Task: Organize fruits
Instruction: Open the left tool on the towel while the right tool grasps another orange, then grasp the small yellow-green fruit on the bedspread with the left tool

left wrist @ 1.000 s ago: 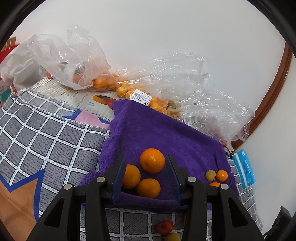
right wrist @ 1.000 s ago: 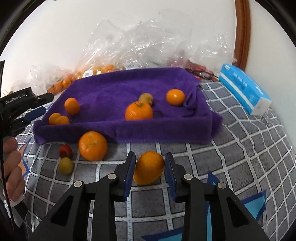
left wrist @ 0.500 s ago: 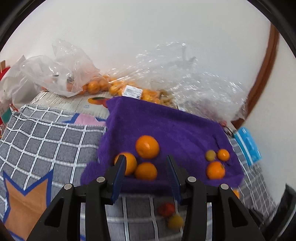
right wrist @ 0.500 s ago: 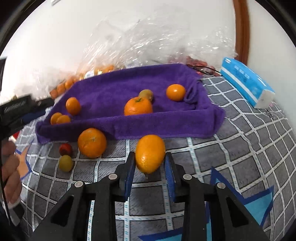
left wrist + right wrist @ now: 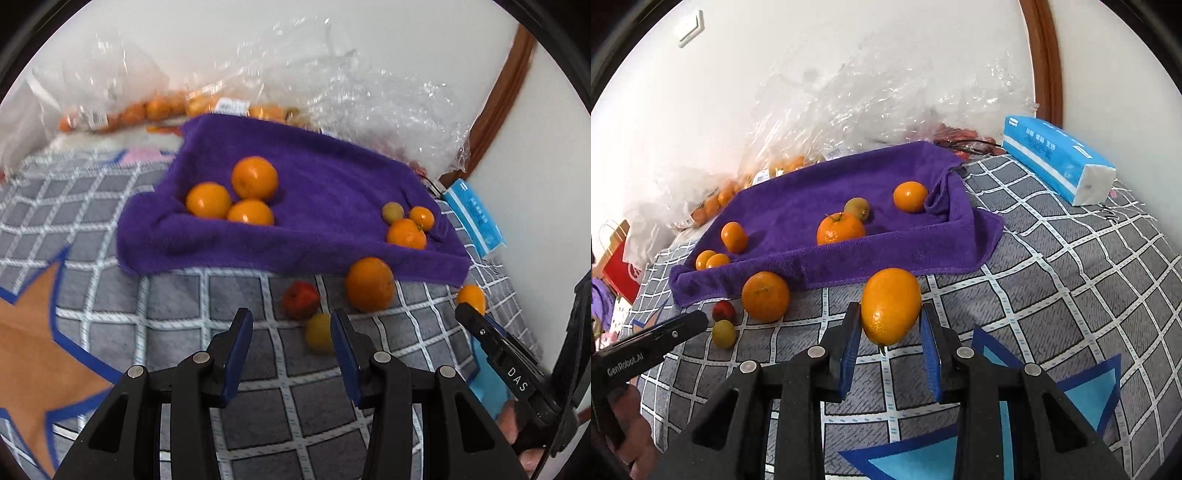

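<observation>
A purple towel (image 5: 325, 184) (image 5: 849, 184) lies on the checked cloth and holds several oranges and a small green fruit. My right gripper (image 5: 891, 325) is shut on an oval orange (image 5: 891, 311), lifted in front of the towel's near edge. My left gripper (image 5: 291, 334) is open and empty above the checked cloth. Just ahead of it lie a small yellow fruit (image 5: 318, 332), a small red fruit (image 5: 300, 299) and a large orange (image 5: 370, 284). The same three show in the right wrist view: yellow fruit (image 5: 723, 333), red fruit (image 5: 724, 310), large orange (image 5: 765, 301).
Clear plastic bags (image 5: 332, 74) with more oranges lie behind the towel against the white wall. A blue tissue pack (image 5: 1058, 168) sits right of the towel. A red bag (image 5: 618, 266) stands at the far left. The grey checked cloth (image 5: 110, 314) covers the table.
My left gripper pulled back from the three oranges on the towel and now hovers over the checked cloth near the small fruits. My right gripper lifted the oval orange.
</observation>
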`<state>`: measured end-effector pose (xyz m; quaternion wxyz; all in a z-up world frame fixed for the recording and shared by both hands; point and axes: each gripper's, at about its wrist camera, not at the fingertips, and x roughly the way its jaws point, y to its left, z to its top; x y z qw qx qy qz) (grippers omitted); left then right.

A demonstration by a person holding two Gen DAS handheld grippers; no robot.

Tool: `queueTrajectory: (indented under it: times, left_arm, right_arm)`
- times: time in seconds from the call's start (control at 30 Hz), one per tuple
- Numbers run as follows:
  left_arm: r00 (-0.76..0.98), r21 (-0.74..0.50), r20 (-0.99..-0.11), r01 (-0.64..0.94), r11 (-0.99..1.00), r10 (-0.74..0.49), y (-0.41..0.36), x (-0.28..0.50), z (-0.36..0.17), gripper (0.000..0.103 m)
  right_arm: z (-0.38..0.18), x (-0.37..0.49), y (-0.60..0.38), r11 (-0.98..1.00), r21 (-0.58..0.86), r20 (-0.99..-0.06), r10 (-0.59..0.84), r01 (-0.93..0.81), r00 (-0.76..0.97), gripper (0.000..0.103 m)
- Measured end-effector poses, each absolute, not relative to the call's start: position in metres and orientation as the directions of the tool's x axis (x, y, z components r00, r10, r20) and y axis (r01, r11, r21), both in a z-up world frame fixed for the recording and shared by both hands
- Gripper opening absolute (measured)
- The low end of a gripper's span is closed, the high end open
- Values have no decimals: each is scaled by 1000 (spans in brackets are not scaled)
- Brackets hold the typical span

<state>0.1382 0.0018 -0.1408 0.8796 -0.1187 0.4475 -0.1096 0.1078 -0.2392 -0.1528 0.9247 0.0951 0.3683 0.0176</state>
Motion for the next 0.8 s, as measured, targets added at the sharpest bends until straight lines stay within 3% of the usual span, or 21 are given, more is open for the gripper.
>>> queueTrajectory:
  times: [0.23,0.37,0.53,0.8]
  left_arm:
    - [552,-346,-762,94,934,-338,-10,139,-148,40]
    - [586,-276,-761,98,956,-279,-21,139,-150,25]
    - [614,-242,-745,117,963,-261,-24,132,-149,25]
    - [611,-329,-720,116,937,-329,-13,133,-152,25]
  right_arm:
    - [-153,107,-242,977,213,-671,124,31,731,32]
    - [-153,108,-241,976,215,-670,129,25,731,32]
    - [-153,106,-240,976,218,-667,134,20,733,32]
    - [-150,105,-229,985,174,-663,129,-16,737,32]
